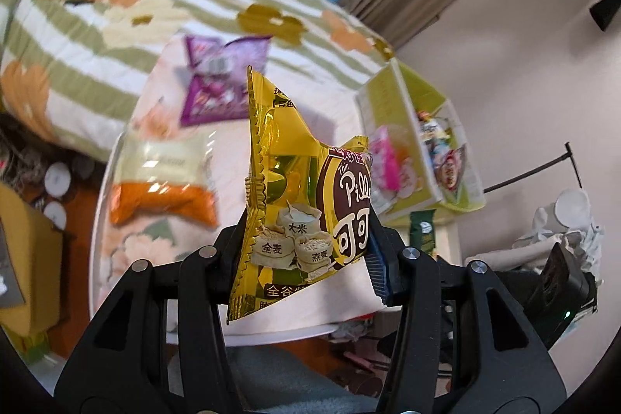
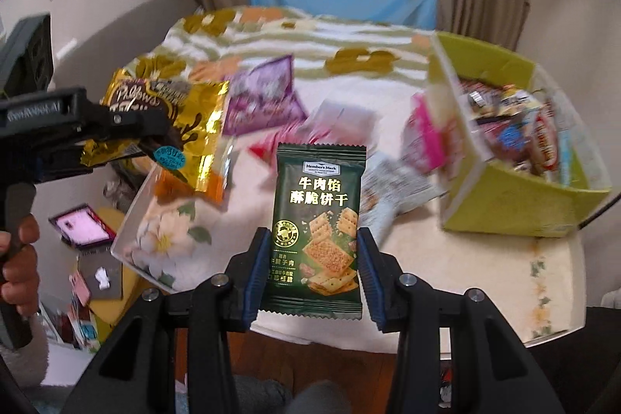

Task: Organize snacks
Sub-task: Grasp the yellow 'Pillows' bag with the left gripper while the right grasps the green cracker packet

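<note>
Round table (image 2: pixel 485 251) beside bed (image 1: pixel 97 10), left gripper (image 1: pixel 306 243) jaws clamping gold packet (image 1: pixel 295 189), right gripper (image 2: pixel 312 274) jaws clamping green cracker packet (image 2: pixel 316 220), green box (image 2: pixel 520 204) at table's right edge.

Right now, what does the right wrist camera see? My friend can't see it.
The right gripper holds a dark green cracker packet upright above a white table. The left gripper holds a gold snack bag; a green box of snacks sits right.

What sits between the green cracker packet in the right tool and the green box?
The green cracker packet is held in the right tool. Between it and the green box lie a pale blurred packet and a pink packet against the box wall, low enough to lift over.
</note>
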`<action>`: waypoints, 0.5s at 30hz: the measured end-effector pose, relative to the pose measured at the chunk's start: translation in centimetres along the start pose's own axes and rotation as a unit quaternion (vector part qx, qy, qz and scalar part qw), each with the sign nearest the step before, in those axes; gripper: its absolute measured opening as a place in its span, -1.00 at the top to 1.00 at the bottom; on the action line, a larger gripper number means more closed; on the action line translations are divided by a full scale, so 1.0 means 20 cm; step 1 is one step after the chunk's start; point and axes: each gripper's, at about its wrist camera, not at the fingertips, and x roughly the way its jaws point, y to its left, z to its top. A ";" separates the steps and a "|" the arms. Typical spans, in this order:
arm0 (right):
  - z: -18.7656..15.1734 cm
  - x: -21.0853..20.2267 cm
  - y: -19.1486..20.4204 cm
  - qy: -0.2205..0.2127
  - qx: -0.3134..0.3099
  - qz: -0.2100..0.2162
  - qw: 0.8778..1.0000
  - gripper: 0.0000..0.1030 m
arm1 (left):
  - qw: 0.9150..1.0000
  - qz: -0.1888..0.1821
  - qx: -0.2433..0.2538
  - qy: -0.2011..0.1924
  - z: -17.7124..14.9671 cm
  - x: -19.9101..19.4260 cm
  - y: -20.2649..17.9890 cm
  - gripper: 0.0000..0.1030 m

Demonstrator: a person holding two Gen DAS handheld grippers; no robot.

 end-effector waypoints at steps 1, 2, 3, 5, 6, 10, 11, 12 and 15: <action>0.02 -0.03 -0.04 -0.006 0.005 -0.002 1.000 0.22 | 1.000 -0.004 0.005 -0.003 0.02 0.00 -0.04 0.11; 0.04 -0.07 -0.08 -0.013 0.011 -0.005 1.000 0.22 | 1.000 -0.007 0.011 -0.006 0.04 0.01 -0.10 0.11; 0.06 -0.10 -0.12 -0.019 0.015 -0.008 1.000 0.22 | 1.000 -0.010 0.016 -0.009 0.05 0.02 -0.15 0.11; 0.12 -0.14 -0.22 -0.030 0.024 -0.016 0.999 0.21 | 0.999 -0.017 0.023 -0.013 0.08 0.06 -0.25 0.11; 0.15 -0.17 -0.28 -0.035 0.029 -0.018 0.999 0.21 | 0.999 -0.022 0.026 -0.016 0.10 0.09 -0.31 0.11; 0.26 -0.23 -0.50 -0.051 0.032 -0.024 0.998 0.22 | 0.999 -0.039 0.032 -0.020 0.15 0.25 -0.56 0.11; 0.28 -0.24 -0.56 -0.053 0.031 -0.025 0.998 0.22 | 0.998 -0.041 0.034 -0.019 0.16 0.29 -0.62 0.11; 0.30 -0.24 -0.61 -0.054 0.029 -0.026 0.998 0.22 | 0.998 -0.043 0.037 -0.018 0.17 0.33 -0.67 0.11; 0.36 -0.27 -0.78 -0.062 0.026 -0.029 0.997 0.22 | 0.998 -0.045 0.044 -0.009 0.19 0.50 -0.85 0.11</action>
